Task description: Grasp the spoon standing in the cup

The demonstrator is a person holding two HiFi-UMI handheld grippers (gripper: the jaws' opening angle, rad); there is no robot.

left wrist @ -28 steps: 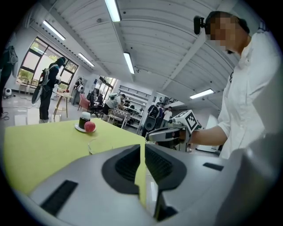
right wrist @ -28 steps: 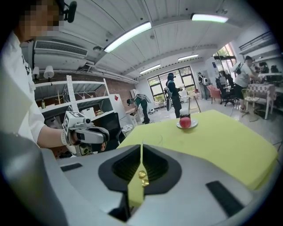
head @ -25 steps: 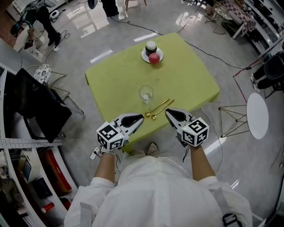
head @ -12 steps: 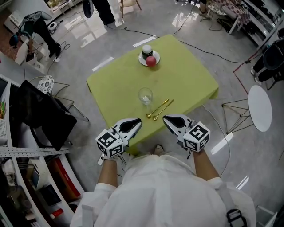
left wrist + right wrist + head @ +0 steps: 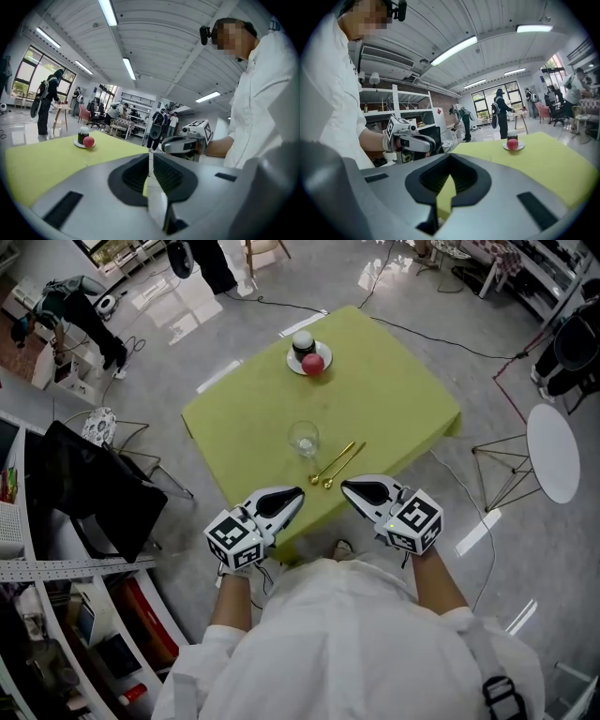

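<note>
A clear glass cup (image 5: 304, 439) stands near the middle of the yellow-green table (image 5: 394, 390); I see no spoon in it. Two gold spoons (image 5: 337, 462) lie flat on the cloth just right of the cup, bowls toward me. My left gripper (image 5: 298, 491) hovers at the table's near edge, shut and empty, its tip pointing at the spoons' bowls. My right gripper (image 5: 345, 486) faces it from the right; its jaws have just closed the last bit, with nothing between them. Each gripper view shows the other gripper across the table corner: the right gripper (image 5: 180, 144) and the left gripper (image 5: 417, 143).
A white plate (image 5: 293, 364) at the table's far side carries a dark jar (image 5: 302, 342) and a red ball (image 5: 313, 364). A round white side table (image 5: 553, 454) and a wire stand (image 5: 502, 465) are to the right. A black chair (image 5: 89, 493) and shelves are left. People stand in the background.
The right gripper has lifted a little and drawn slightly back from the spoons. The left gripper has stayed put. The head view has shifted, so the table sits higher in the picture.
</note>
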